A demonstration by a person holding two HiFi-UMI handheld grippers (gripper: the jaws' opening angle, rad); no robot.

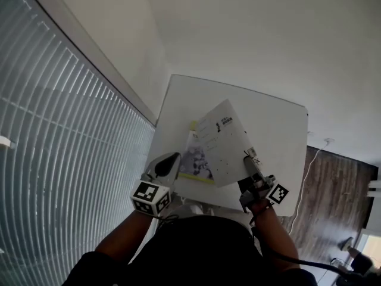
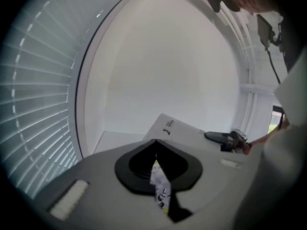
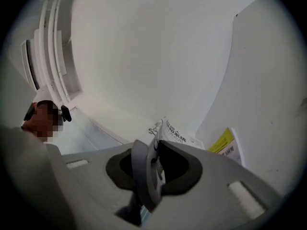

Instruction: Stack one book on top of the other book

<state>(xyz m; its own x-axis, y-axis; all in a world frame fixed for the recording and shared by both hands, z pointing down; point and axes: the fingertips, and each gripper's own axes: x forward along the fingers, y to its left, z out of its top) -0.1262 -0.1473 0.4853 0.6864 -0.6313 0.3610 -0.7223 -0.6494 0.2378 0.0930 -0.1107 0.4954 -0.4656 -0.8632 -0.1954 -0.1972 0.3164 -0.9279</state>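
**Inspector:** State of the tools?

**Assessor:** The left gripper (image 1: 171,159), lower left of centre in the head view, has its jaws closed on the near edge of the yellow-trimmed book (image 1: 196,161). Its own view shows that printed edge (image 2: 159,188) pinched between the jaws. The right gripper (image 1: 249,159), lower right of centre, is clamped on the near corner of the white book (image 1: 223,143). Its own view shows the cover (image 3: 144,176) nipped and bowing.

**Inspector:** Position of the books?

**Assessor:** Both are mid-frame over the white table (image 1: 280,130). The white book lies askew across the right part of the yellow-trimmed one, its far corner pointing to the upper centre. Whether either book rests flat on the table cannot be told.

**Inspector:** Stage of work?

**Assessor:** In my judgement, mid-placement. The books overlap but are not squared.

**Inspector:** Hazards?

**Assessor:** There are three.
- Each book is held by a thin edge only, so the cover may slip from the pads or the pages may fan open and drag.
- If the white book is let go while it lies askew, it would likely overhang the right side and slide off.
- The stack sits close to the near table edge at the lower centre, so pulling a gripper back carelessly could draw a book over it.

**Inspector:** Recommendation?

**Assessor:** Square the edges before letting go, and open the upper grip last.
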